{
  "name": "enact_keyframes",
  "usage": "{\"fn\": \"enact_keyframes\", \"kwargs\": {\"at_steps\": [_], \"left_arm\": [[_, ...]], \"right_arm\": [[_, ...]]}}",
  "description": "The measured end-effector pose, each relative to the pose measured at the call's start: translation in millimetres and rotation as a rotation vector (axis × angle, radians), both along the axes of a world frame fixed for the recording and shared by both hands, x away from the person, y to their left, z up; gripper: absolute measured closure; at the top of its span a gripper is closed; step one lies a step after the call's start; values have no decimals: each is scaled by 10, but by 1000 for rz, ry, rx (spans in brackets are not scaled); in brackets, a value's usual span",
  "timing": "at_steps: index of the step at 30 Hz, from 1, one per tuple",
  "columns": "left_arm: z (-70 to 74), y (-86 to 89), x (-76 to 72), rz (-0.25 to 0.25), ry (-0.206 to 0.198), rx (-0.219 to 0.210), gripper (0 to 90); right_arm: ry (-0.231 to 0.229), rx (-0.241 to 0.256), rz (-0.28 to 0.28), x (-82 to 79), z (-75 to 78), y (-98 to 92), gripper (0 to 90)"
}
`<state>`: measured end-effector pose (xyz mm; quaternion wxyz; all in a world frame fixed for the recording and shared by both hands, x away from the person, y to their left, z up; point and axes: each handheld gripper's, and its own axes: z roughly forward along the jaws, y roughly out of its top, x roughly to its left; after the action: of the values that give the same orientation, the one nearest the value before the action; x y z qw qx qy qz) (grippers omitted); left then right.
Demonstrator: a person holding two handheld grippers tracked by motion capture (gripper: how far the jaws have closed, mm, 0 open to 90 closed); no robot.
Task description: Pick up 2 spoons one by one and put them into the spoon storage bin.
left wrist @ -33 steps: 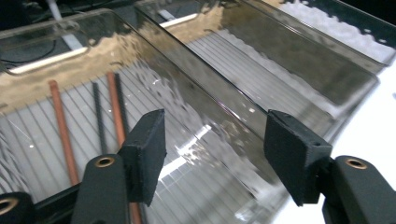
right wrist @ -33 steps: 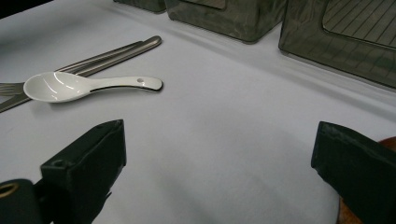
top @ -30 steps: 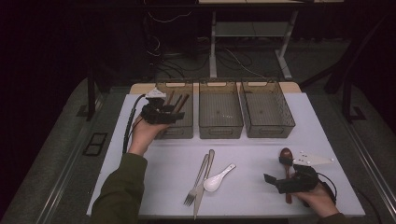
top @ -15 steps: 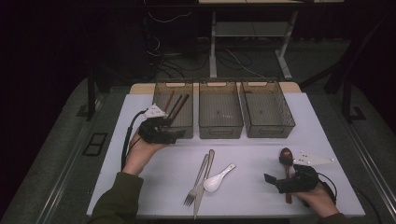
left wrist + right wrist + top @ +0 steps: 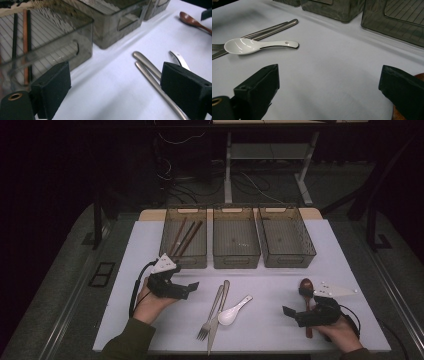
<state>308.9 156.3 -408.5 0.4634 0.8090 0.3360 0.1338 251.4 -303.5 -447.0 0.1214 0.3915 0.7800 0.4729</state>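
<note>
My left gripper [image 5: 183, 290] is open and holds nothing, low over the white table just in front of the left grey bin [image 5: 187, 261]. Brown and black chopsticks [image 5: 182, 237] lie in that bin, seen through its wall as chopsticks [image 5: 25, 45] in the left gripper view, where the left gripper [image 5: 120, 95] faces the fork and knife handles [image 5: 150, 72]. A fork [image 5: 209, 316], a knife [image 5: 218, 317] and a white spoon [image 5: 232, 310] lie mid-table. My right gripper [image 5: 296, 301] is open beside a wooden spoon [image 5: 306, 287]. The white spoon [image 5: 249, 46] lies ahead of the right gripper [image 5: 329, 95].
The middle bin [image 5: 236, 261] and the right bin [image 5: 290, 260] stand in a row with the left one at the back of the table and look empty. Bare white tabletop [image 5: 270, 285] lies between the bins and the cutlery. Dark floor surrounds the table.
My left gripper has drawn back from the left bin toward the person and come down near the table. The chopsticks stay in the bin. The right gripper has not moved.
</note>
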Motion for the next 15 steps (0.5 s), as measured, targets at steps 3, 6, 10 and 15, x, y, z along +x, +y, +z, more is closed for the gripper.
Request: {"fn": "enact_keyframes", "kwargs": {"at_steps": [3,6,10,15], "left_arm": [[-53,-5,-97,-27,-13,2,52],[-122,8,-190,-45,1,-10,13],[-196,23,-302,-63,30,-6,0],[-246,28,-443,-82,25,1,0]], "right_arm": [[4,-3,2,2,-4,-6,28],[5,-2,-4,3,-1,-11,28],[12,-22,-2,-1,7,-19,28],[15,-47,7,-17,55,-22,46]]}}
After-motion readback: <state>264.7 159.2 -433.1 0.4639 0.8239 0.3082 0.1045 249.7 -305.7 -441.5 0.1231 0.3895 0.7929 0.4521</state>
